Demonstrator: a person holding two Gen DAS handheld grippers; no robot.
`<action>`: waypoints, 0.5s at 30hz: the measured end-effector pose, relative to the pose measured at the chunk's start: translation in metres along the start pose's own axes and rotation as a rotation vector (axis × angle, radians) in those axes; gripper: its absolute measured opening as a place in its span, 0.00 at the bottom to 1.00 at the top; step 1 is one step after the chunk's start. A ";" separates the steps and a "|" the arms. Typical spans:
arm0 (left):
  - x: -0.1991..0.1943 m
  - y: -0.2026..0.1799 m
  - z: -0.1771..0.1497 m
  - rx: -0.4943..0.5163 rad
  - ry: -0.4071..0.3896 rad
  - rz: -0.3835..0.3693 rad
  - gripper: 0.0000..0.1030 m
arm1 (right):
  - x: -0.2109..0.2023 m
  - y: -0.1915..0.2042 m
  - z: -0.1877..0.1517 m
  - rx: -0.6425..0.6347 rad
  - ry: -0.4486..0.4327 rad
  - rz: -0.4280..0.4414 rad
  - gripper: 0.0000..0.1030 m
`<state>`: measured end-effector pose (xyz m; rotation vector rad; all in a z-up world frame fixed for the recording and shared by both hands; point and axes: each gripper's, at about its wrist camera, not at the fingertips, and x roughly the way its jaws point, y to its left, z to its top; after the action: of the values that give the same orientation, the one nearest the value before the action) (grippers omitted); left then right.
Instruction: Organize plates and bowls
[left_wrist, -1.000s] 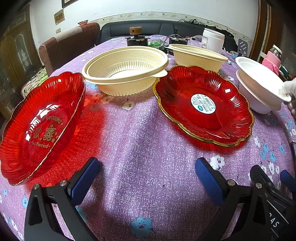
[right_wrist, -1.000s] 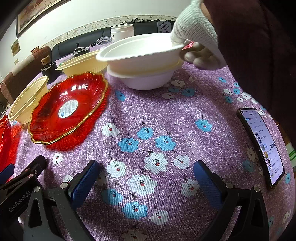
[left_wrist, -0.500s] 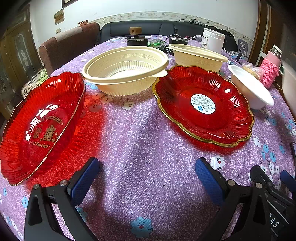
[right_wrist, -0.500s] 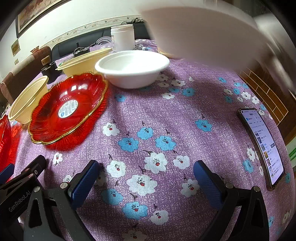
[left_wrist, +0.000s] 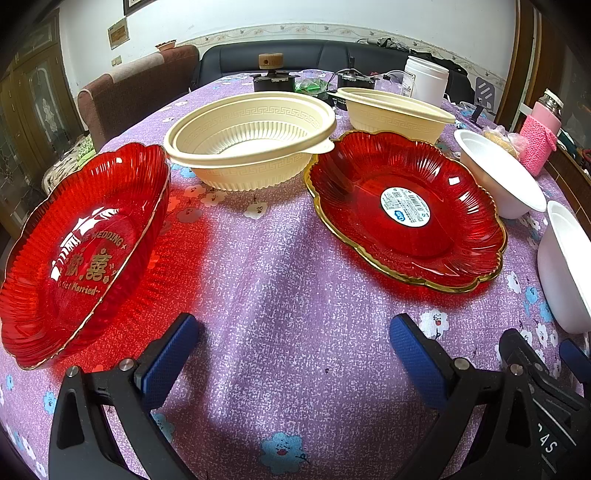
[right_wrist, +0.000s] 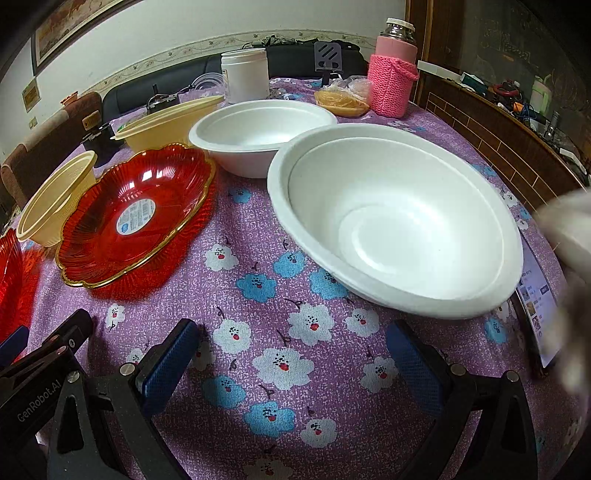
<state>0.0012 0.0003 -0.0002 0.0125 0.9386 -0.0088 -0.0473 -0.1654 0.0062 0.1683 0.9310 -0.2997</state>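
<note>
Two red plates lie on the purple cloth: one with gold lettering (left_wrist: 81, 251) at left, one with a white sticker (left_wrist: 406, 210) at right, also in the right wrist view (right_wrist: 136, 218). Two cream bowls (left_wrist: 251, 140) (left_wrist: 395, 114) stand behind them. Two white foam bowls stand apart: the far one (right_wrist: 262, 133) and the near one (right_wrist: 395, 221), just ahead of my right gripper (right_wrist: 291, 358). My left gripper (left_wrist: 295, 350) is open and empty over bare cloth between the red plates. My right gripper is open and empty.
A phone (right_wrist: 535, 299) lies right of the near white bowl, partly under its rim. A blurred gloved hand (right_wrist: 569, 229) is at the right edge. A pink-sleeved flask (right_wrist: 393, 74), a white jar (right_wrist: 245, 74) and a bagged item (right_wrist: 341, 98) stand at the back.
A gloved hand lifted the top white bowl off the stacked pair and set it down near the right gripper, beside the phone. Both grippers stayed still.
</note>
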 end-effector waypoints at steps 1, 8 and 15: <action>0.000 0.000 0.000 0.000 0.000 0.000 1.00 | 0.000 0.000 0.000 0.000 0.000 0.000 0.99; 0.000 0.000 0.000 0.000 0.000 0.000 1.00 | 0.000 0.000 0.000 0.000 0.000 0.000 0.99; -0.001 0.000 -0.002 0.001 0.000 -0.001 1.00 | 0.000 0.000 0.000 0.000 0.000 0.000 0.99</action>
<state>-0.0007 0.0005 -0.0005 0.0130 0.9387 -0.0105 -0.0471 -0.1654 0.0060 0.1683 0.9311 -0.2998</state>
